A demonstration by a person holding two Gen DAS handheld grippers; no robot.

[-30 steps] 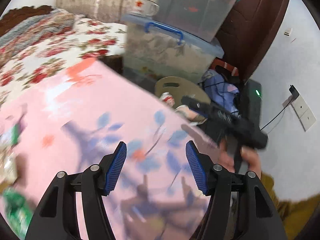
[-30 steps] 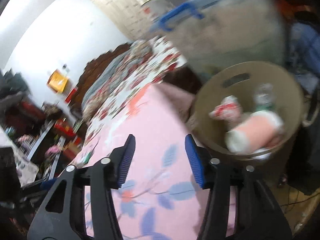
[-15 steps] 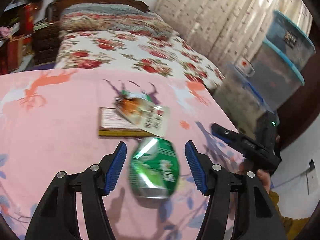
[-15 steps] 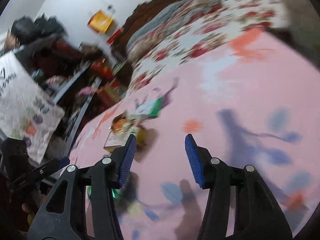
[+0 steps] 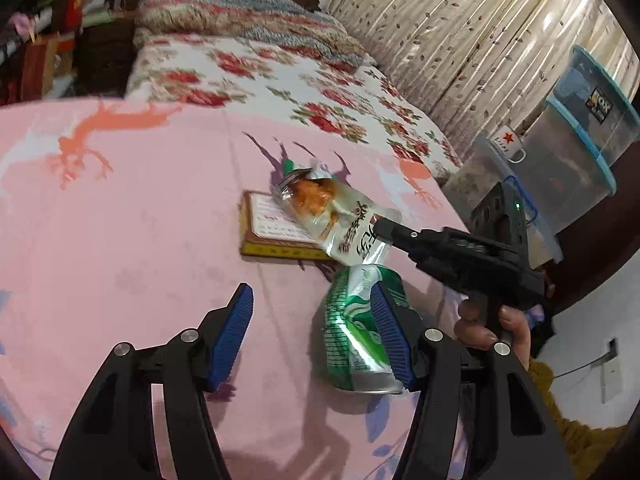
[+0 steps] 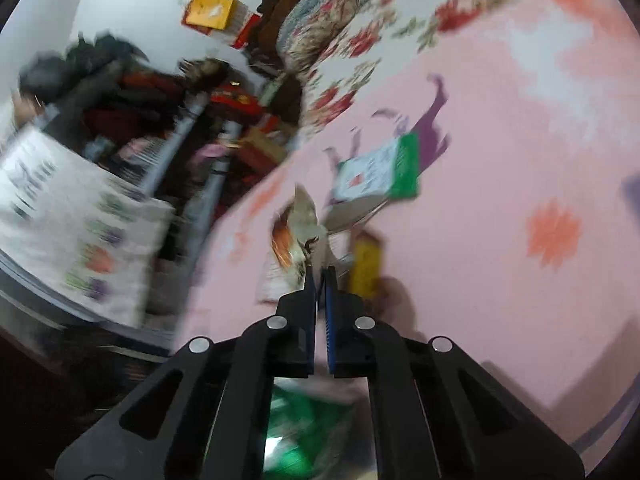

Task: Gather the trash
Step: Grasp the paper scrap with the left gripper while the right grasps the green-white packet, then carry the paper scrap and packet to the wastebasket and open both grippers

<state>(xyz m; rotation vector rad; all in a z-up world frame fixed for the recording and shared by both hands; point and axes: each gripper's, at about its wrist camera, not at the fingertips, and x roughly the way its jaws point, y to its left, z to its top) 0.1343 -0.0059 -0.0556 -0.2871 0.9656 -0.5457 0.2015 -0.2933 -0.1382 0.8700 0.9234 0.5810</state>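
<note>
Our right gripper (image 6: pixel 319 270) is clenched on the snack wrapper's (image 5: pixel 340 220) corner; we lift gently. Our left gripper (image 5: pixel 312 336) stands released beside the can (image 5: pixel 352 344).

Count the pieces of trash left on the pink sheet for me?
4: a crushed green can by the left tool, a snack bag lying on a flat box, and a green-edged packet beyond. More may be hidden.
</note>
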